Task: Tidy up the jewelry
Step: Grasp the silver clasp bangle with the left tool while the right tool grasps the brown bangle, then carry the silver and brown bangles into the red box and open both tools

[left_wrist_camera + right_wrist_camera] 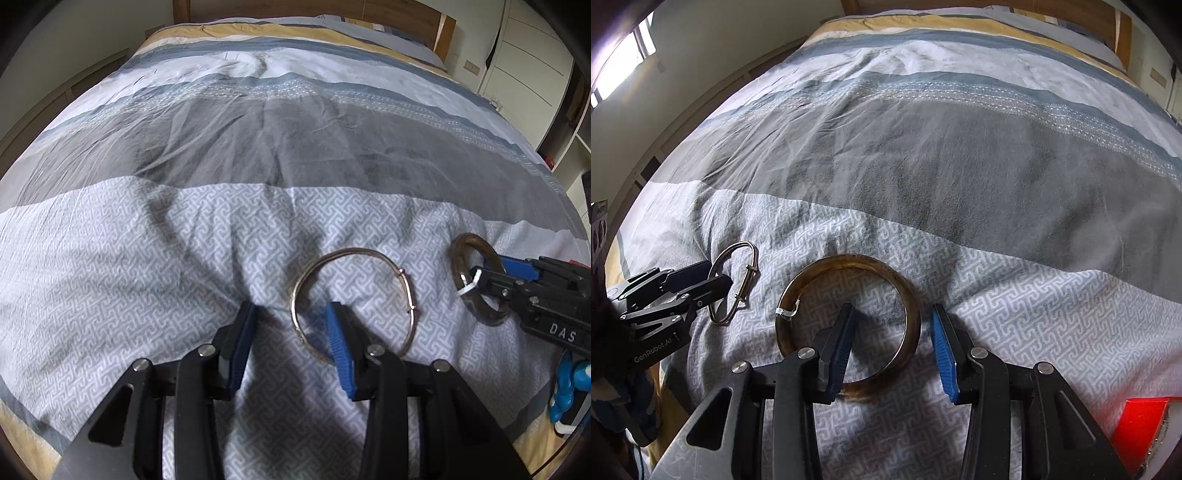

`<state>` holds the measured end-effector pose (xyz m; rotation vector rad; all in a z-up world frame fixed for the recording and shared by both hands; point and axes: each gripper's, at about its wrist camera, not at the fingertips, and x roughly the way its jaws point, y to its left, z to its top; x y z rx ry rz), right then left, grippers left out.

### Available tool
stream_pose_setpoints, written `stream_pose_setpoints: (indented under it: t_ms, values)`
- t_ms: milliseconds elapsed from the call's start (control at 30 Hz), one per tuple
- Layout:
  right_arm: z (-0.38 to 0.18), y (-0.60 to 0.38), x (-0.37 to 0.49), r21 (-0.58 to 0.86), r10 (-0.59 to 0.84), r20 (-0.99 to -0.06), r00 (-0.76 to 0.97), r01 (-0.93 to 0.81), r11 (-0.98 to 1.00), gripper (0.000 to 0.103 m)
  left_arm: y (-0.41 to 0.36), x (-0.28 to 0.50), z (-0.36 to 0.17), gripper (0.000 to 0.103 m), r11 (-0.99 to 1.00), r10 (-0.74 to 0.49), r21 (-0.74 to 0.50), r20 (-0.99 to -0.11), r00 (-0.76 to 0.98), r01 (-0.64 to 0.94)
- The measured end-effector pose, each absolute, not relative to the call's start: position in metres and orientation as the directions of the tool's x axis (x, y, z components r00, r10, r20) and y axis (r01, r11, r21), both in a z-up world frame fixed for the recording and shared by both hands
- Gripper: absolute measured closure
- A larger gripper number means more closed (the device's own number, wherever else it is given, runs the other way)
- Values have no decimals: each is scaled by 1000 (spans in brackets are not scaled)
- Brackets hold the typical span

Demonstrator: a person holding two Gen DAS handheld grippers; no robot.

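A thin silver bangle lies flat on the patterned bedspread. My left gripper is open; its right finger sits inside the bangle's ring and its left finger is outside, so the jaws straddle the left rim. A thick brown bangle with a white tag lies to the right. My right gripper is open; its left finger is inside this ring and its right finger outside, straddling the right rim. The brown bangle also shows in the left wrist view, the silver one in the right wrist view.
The bed with grey, white and yellow striped bedding fills both views. A wooden headboard is at the far end. A red and white object sits at the near right. White cupboards stand right of the bed.
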<state>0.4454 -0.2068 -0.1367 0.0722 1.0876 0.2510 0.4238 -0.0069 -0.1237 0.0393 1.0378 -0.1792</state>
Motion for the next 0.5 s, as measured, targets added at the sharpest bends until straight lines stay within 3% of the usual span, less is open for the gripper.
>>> stream_pose_setpoints:
  t_ms: [67,133,200,500]
  values:
    - [-137,-207,444,185,240,-862,447,-164,969,66,-8,427,-124,78,986,-122,-46,-853,507,160]
    - [-137,-208,442,186,241,-859,453,-162,969,75,-8,427,-124,92,988,-114,-39,-843,525,151]
    - [-135,-211,439,191,243,-855,459,-157,969,89,-6,423,-122,96,989,-111,-38,-838,534,145]
    - [-114,-200,402,131,218,-840,497,-203,970,93,-3,379,-97,98,990,-51,40,-800,598,137]
